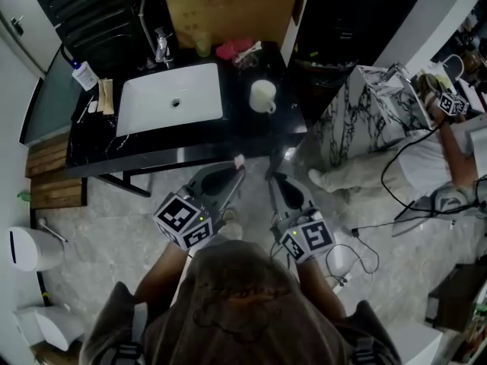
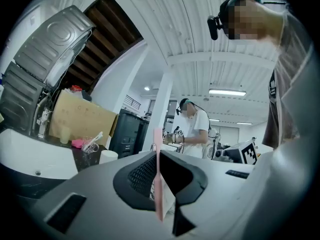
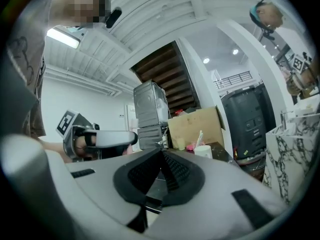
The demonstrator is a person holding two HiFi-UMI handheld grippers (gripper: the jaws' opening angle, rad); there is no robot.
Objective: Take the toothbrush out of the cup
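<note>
My left gripper (image 1: 240, 170) clamps the slim pink plastic toothbrush (image 2: 158, 184). My right gripper (image 3: 161, 155) has its jaws together, empty. The glossy black counter (image 1: 190, 141) edge lies at twelve o'clock, with bare floor between.

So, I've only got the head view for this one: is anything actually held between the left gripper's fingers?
Observer: Yes. In the left gripper view, the left gripper is shut on a thin pink plastic toothbrush, which sticks out above the fingers.
Operator: And the right one, is it carrying anything?
Observer: No. In the right gripper view, the right gripper is shut, with its fingers pressed together and nothing between them.
</note>
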